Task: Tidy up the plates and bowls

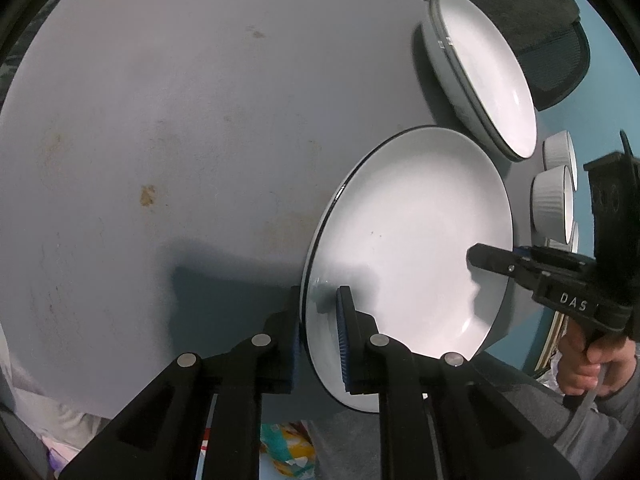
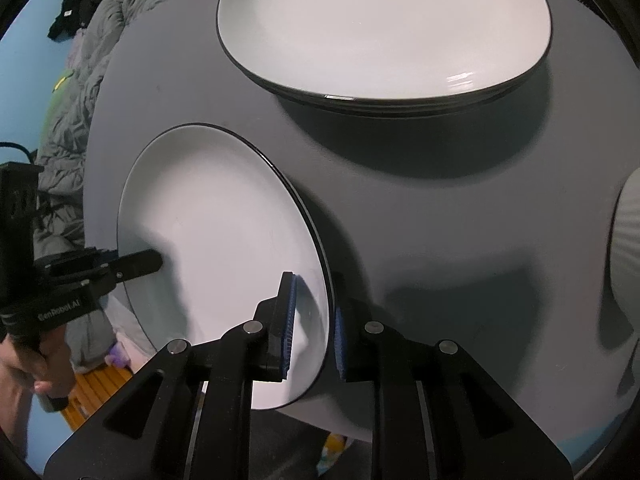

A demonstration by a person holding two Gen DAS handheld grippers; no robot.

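Observation:
A white plate with a thin dark rim [image 1: 412, 240] [image 2: 220, 220] is held at the near edge of the round grey table [image 1: 160, 120] [image 2: 440, 220], partly overhanging it. My left gripper [image 1: 318, 300] is shut on the plate's left rim, one pad above and one below. My right gripper [image 2: 314, 292] is shut on the opposite rim in the same way. Each gripper also shows in the other's view, the right gripper [image 1: 492, 260] and the left gripper [image 2: 148, 262], both reaching over the rim. Farther back on the table sits a stack of matching plates [image 1: 488, 68] [image 2: 384, 24].
Two ribbed white bowls [image 1: 554, 208] [image 1: 560, 152] stand to the right of the held plate, and one such bowl [image 2: 626, 248] shows at the frame edge. A dark chair [image 1: 552, 40] stands behind the stack. Grey bedding [image 2: 80, 80] lies beyond the table's left side.

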